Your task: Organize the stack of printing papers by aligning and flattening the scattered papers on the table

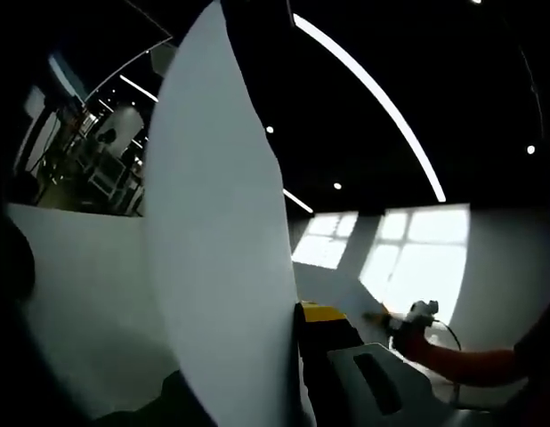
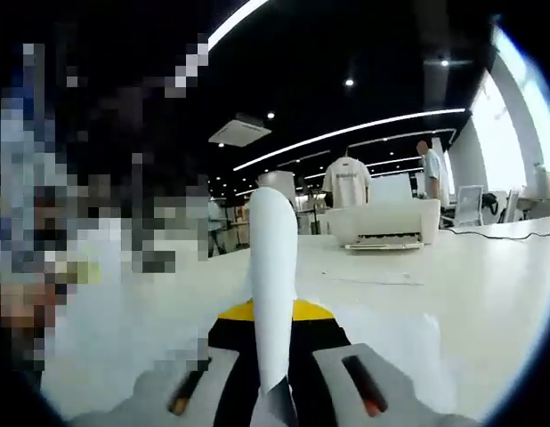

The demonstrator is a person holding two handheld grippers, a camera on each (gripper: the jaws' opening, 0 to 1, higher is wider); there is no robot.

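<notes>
A large white sheet of paper (image 1: pixel 217 267) stands upright in the left gripper view, rising from between the jaws of my left gripper (image 1: pixel 302 378), which is shut on its lower edge. The sheet hides the left jaw. Far to the right, my right gripper (image 1: pixel 419 318) shows small, on an orange sleeve (image 1: pixel 462 365). In the right gripper view, a white sheet (image 2: pixel 273 267) stands edge-on and slightly curled, pinched at its base by my right gripper (image 2: pixel 275 365). The white table (image 2: pixel 453 294) lies beneath, with a flat sheet (image 2: pixel 373 278) lying on it further back.
A white printer (image 2: pixel 386 222) stands on the table straight ahead, and a black cable (image 2: pixel 506 233) runs along the table's right side. People (image 2: pixel 346 182) stand behind the printer. Bright windows (image 1: pixel 417 258) and shelving (image 1: pixel 88 151) lie beyond the table.
</notes>
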